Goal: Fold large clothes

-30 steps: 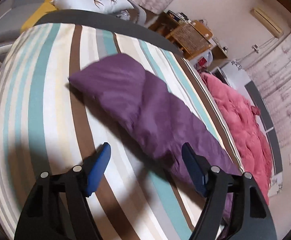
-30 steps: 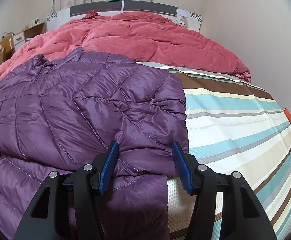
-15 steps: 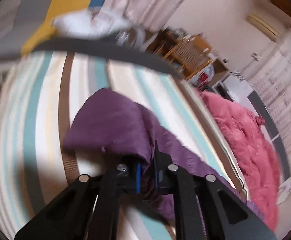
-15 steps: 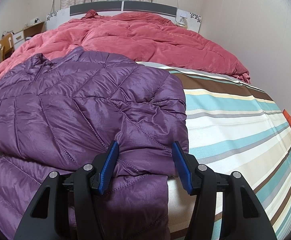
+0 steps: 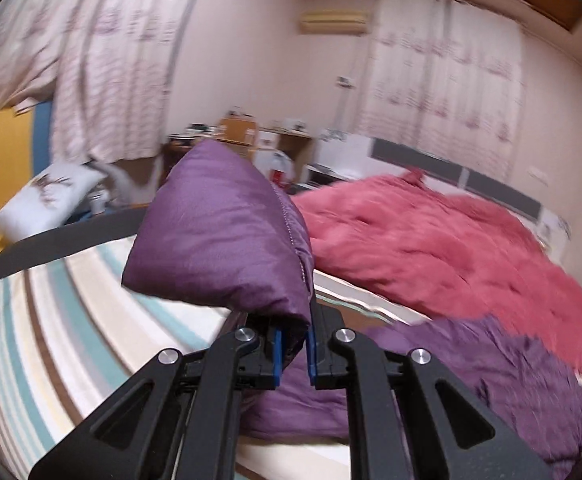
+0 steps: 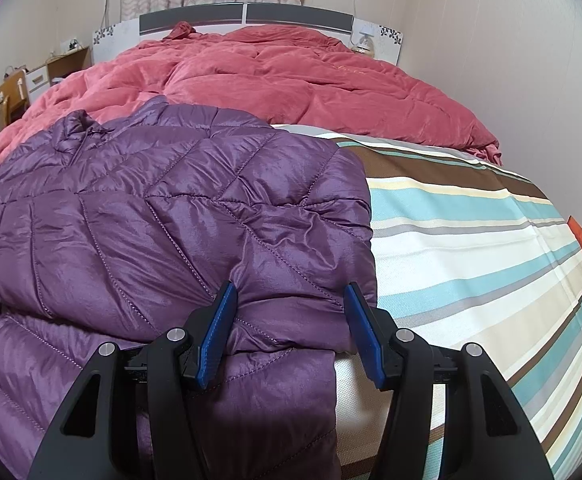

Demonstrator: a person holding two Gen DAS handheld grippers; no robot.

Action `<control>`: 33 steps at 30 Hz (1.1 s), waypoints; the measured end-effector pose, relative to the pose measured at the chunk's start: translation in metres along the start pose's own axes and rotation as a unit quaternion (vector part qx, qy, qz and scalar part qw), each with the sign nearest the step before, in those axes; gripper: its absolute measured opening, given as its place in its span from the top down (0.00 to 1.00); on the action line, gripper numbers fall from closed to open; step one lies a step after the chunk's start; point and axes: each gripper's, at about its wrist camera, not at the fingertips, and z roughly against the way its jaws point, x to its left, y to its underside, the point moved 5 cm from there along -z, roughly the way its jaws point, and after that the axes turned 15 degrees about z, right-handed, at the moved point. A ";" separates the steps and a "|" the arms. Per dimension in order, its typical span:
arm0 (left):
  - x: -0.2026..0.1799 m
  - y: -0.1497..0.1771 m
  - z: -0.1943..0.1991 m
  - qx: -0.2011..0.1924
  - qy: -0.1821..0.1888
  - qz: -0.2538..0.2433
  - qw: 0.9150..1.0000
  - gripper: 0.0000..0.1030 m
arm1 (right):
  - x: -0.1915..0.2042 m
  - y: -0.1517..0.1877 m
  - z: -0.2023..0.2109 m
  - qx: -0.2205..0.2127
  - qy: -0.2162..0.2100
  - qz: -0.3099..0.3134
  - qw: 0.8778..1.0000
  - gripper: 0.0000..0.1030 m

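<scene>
Left wrist: our left gripper [image 5: 293,350] clamps the jacket [image 5: 227,236] sleeve, lifted off the bed [image 5: 71,320]. Right gripper [image 6: 289,336] half-open, jaws straddling the jacket edge.

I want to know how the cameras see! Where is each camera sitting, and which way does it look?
Left wrist: sits on the left gripper, looking along the bed to curtains; its black fingers pinch the lifted purple sleeve.
Right wrist: sits on the right gripper, looking down at the purple jacket toward the headboard; its open fingers show.
Both share the jacket, red duvet and striped sheet.
</scene>
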 end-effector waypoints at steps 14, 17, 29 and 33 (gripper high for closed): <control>-0.143 0.073 0.049 0.051 0.096 -0.183 0.977 0.92 | 0.000 0.001 0.003 -0.004 -0.005 -0.007 1.000 0.46; -0.169 0.092 0.060 0.059 0.111 -0.212 0.969 0.92 | 0.000 0.001 0.002 -0.005 -0.007 -0.009 1.000 0.46; -0.239 0.176 0.089 0.102 0.150 -0.353 0.918 0.92 | -0.004 0.003 0.000 -0.006 -0.016 -0.025 1.000 0.41; -0.244 0.211 0.089 0.123 0.142 -0.420 0.888 0.89 | -0.005 0.004 -0.001 -0.006 -0.021 -0.030 0.999 0.41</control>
